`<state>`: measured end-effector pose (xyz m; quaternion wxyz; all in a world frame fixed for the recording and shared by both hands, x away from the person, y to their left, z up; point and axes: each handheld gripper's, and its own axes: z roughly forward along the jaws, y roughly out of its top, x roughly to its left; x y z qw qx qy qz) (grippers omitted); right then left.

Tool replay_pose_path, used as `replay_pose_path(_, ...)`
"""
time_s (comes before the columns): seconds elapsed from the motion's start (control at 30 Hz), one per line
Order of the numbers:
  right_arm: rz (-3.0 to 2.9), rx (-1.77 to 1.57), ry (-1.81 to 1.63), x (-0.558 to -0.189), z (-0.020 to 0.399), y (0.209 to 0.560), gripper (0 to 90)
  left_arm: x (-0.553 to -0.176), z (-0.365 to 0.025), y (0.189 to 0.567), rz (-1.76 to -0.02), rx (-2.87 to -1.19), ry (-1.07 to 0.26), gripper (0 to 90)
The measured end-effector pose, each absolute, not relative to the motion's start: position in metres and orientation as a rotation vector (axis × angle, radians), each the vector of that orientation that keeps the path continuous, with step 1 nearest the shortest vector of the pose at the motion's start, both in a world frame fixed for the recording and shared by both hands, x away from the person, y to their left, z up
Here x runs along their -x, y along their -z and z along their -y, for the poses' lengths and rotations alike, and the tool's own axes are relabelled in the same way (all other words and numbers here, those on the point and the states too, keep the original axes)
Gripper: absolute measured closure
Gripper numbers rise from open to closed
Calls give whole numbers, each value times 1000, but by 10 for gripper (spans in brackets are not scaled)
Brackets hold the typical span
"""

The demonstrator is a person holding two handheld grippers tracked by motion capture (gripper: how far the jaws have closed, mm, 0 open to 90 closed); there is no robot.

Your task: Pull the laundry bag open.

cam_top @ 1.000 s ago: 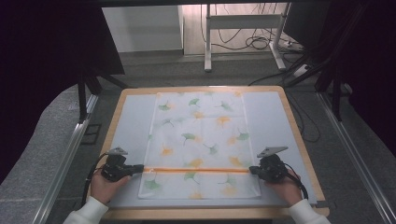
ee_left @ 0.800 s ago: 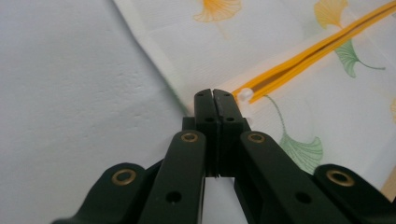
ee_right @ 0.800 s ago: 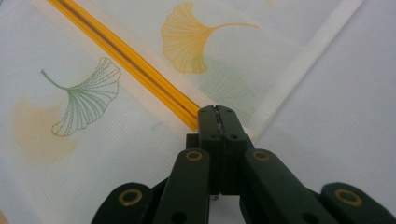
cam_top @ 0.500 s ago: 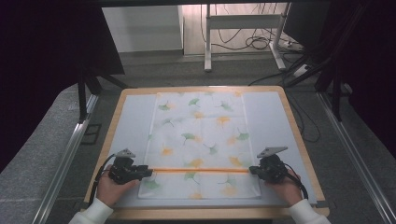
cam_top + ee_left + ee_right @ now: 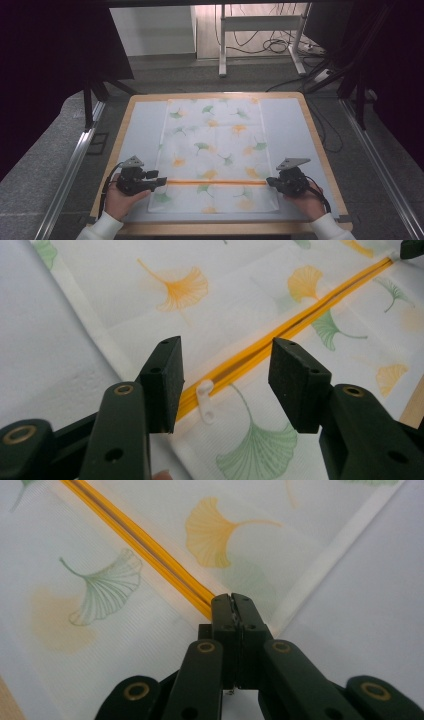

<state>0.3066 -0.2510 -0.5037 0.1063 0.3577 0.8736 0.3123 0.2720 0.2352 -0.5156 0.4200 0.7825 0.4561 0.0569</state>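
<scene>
A white cloth cover (image 5: 215, 140) printed with ginkgo leaves lies flat on the table, with an orange zipper (image 5: 215, 182) running across its near part. My left gripper (image 5: 161, 182) is at the zipper's left end and open. Its jaws have just been opening, and the small white zipper pull (image 5: 205, 399) lies loose between the fingers (image 5: 162, 382), touching neither. My right gripper (image 5: 270, 182) is at the zipper's right end, shut on the end of the orange zipper (image 5: 135, 535) by the cover's hem.
A grey mat (image 5: 140, 125) covers the wood-edged table (image 5: 320, 145) beneath the cover. Bare mat lies on both sides of the cloth. Dark floor, metal rails and cables surround the table.
The left gripper's jaws have opened off the zipper pull, and the left hand has shifted only slightly. The right gripper has kept its hold and place.
</scene>
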Motion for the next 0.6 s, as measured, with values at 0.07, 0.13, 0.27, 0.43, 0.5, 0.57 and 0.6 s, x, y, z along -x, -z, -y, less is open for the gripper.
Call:
replay_pose_path(0.07,-2562,-1041,-940,-305,251,500,870,-273,-234,515,-1144,-1965,-160,471)
replay_pose_path(0.13,-2557,-1033,-947,-304,251,499,856,-274,-234,514,-1155,-1967,-184,469)
replay_pose_path(0.27,-2537,-1029,-975,-302,251,496,778,-273,-234,513,-1165,-1958,-200,465)
replay_pose_path(0.43,-2511,-993,-1037,-298,248,489,586,-271,-233,509,-1137,-1951,-218,435)
replay_pose_path(0.5,-2503,-999,-1057,-297,246,487,508,-270,-231,507,-1118,-1954,-237,416)
replay_pose_path(0.57,-2494,-1002,-1065,-296,248,487,440,-268,-230,506,-1088,-1958,-253,392)
replay_pose_path(0.6,-2488,-1005,-1069,-295,249,487,414,-266,-229,506,-1081,-1962,-263,384)
